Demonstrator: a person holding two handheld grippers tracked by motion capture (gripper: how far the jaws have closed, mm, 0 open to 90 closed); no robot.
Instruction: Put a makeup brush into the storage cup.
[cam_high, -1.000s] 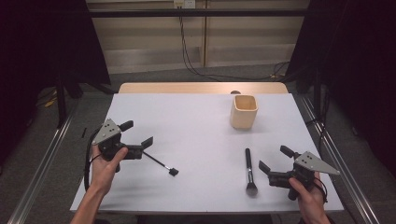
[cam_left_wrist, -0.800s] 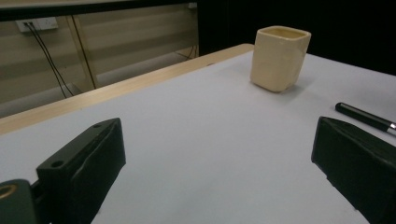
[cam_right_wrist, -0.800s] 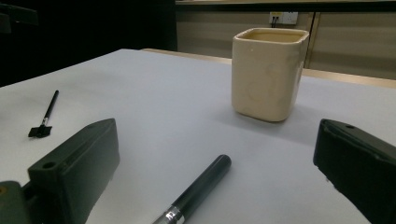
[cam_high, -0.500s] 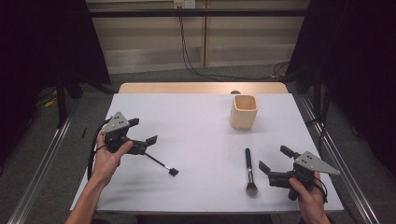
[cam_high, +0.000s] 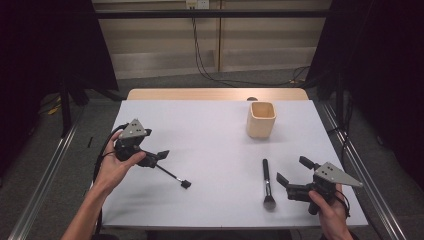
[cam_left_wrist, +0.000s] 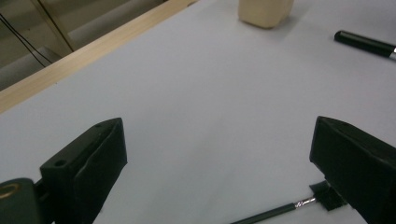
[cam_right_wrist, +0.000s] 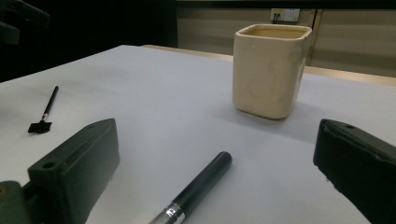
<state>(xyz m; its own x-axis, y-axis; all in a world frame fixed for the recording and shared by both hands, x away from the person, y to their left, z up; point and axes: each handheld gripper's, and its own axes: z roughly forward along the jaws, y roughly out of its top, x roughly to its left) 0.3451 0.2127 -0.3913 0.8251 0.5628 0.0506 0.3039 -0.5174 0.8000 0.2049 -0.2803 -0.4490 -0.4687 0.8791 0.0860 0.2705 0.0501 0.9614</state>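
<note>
White desk (cam_high: 215, 125) carries a beige square cup (cam_high: 261, 119) far right. Left gripper (cam_high: 156, 157), jaws spread, empty, hovers beside thin angled brush (cam_high: 172, 176). Right gripper (cam_high: 292, 176), jaws spread, empty, sits near black makeup brush (cam_high: 266, 182), apart from it.

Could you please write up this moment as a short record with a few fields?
surface: white table, wooden strip at its far edge
left gripper: open, above the thin brush's handle end
right gripper: open, beside the thick brush, not touching it
thin brush: flat on the table, small dark head toward the person
thick brush: flat on the table, bristles toward the person
cup: beige, upright, far right; contents not visible
</note>
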